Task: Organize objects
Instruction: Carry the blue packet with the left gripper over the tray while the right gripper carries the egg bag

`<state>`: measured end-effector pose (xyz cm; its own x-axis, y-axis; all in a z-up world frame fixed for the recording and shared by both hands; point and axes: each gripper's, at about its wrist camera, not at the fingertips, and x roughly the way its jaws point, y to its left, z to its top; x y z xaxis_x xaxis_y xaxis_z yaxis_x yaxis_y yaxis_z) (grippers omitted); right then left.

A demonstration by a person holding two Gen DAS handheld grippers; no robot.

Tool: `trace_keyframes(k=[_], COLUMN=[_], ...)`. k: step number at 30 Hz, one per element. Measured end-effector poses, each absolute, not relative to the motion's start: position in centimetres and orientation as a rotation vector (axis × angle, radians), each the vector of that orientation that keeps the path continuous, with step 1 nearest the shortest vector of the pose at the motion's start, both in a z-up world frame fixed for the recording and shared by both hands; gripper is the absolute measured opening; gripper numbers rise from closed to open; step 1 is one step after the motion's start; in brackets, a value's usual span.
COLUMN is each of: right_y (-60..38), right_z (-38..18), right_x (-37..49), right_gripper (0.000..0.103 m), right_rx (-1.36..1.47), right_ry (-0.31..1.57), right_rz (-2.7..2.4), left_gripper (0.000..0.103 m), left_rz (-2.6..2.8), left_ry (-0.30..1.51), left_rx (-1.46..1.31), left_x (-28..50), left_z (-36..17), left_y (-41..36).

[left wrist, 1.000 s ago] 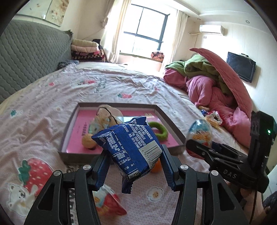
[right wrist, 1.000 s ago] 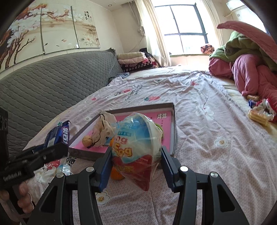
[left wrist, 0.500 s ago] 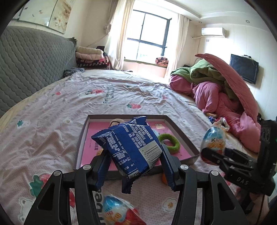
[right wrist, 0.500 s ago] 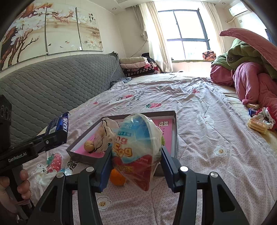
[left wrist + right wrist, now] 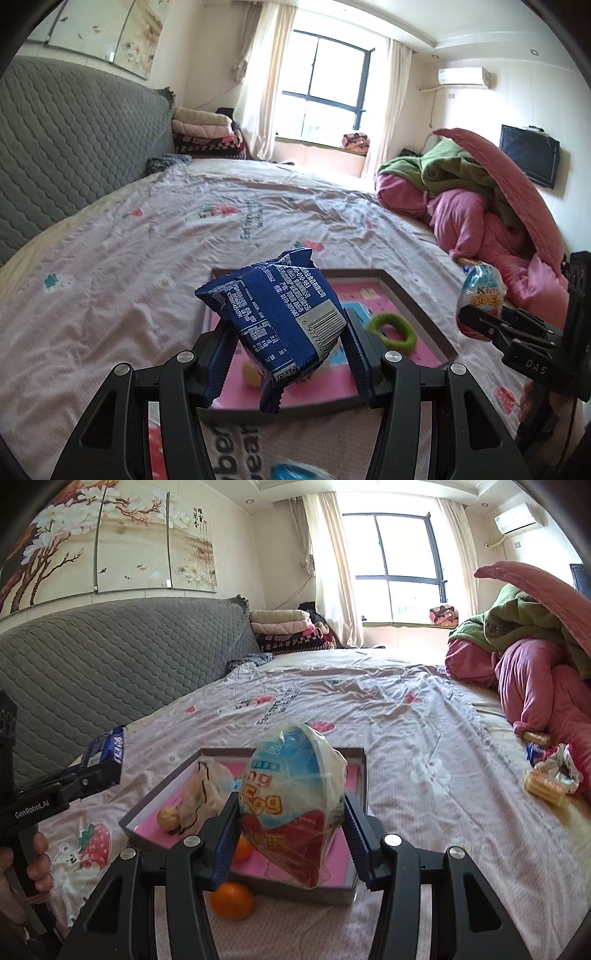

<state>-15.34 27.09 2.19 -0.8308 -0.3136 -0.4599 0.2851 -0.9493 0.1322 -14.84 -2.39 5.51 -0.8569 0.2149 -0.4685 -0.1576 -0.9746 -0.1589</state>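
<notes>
My left gripper (image 5: pixel 288 354) is shut on a dark blue snack packet (image 5: pixel 277 317), held in the air just before a grey tray with a pink floor (image 5: pixel 410 291). My right gripper (image 5: pixel 290 834) is shut on a plastic-wrapped toy egg (image 5: pixel 295 805), also above the tray's (image 5: pixel 364 775) near edge. In the left wrist view the right gripper (image 5: pixel 476 321) with the egg (image 5: pixel 480 291) shows at the right. In the right wrist view the left gripper (image 5: pixel 107 770) with the packet (image 5: pixel 107 747) shows at the left. In the tray lie a green ring (image 5: pixel 393 328), a yellowish ball (image 5: pixel 168 818) and a small bagged item (image 5: pixel 203 794).
An orange (image 5: pixel 232 901) lies on the bedsheet before the tray, another (image 5: pixel 242 849) partly hidden behind my finger. A blurred blue wrapped item (image 5: pixel 295 472) lies below the left gripper. Snack wrappers (image 5: pixel 550 775) and a pile of pink and green bedding (image 5: pixel 480 206) are at the right. Grey headboard (image 5: pixel 110 672) at left.
Both grippers have risen and moved forward towards the tray with their loads still held. The tray's near edge now sits under the fingers, and the wrapped egg on the sheet has slid out of the left view.
</notes>
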Motion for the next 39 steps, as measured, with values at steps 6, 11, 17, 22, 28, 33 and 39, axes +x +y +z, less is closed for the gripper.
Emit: trace_keyframes(k=[6, 11, 17, 22, 28, 33, 39], right_y=[27.0, 26.7, 26.3, 26.1, 26.3, 26.2, 26.0], right_z=[2.5, 2.5, 2.8, 2.5, 1.7, 1.2, 0.7], right_x=[-16.5, -17.4, -18.8, -19.4, -19.3, -19.0, -18.7], right_gripper=[0.053, 0.053, 0.053, 0.053, 0.053, 0.053, 0.053], right_rx=[0.687, 0.672, 0.655, 0.654, 0.696, 0.711, 0.731], right_ry=[-0.058, -0.024, 0.024, 0.041, 0.011, 0.017, 0.016], right_rz=[-2.746, -2.763, -2.779, -2.785, -2.768, -2.765, -2.751], left_gripper=[0.057, 0.057, 0.057, 0.057, 0.057, 0.057, 0.057], left_rz=[2.869, 2.882, 2.896, 2.902, 2.899, 2.876, 2.82], left_ry=[-0.184, -0.194, -0.202, -0.219, -0.205, -0.182, -0.114], left_rx=[-0.737, -0.758, -0.788, -0.838, -0.882, -0.896, -0.894], left_x=[-16.3, -17.5, -18.7, -19.5, -20.1, -20.0, -19.9], left_z=[5.7, 5.0, 4.3, 3.0, 1.6, 0.9, 0.5], left_y=[-3.7, -4.7, -5.7, -6.5, -6.6, -5.5, -2.9])
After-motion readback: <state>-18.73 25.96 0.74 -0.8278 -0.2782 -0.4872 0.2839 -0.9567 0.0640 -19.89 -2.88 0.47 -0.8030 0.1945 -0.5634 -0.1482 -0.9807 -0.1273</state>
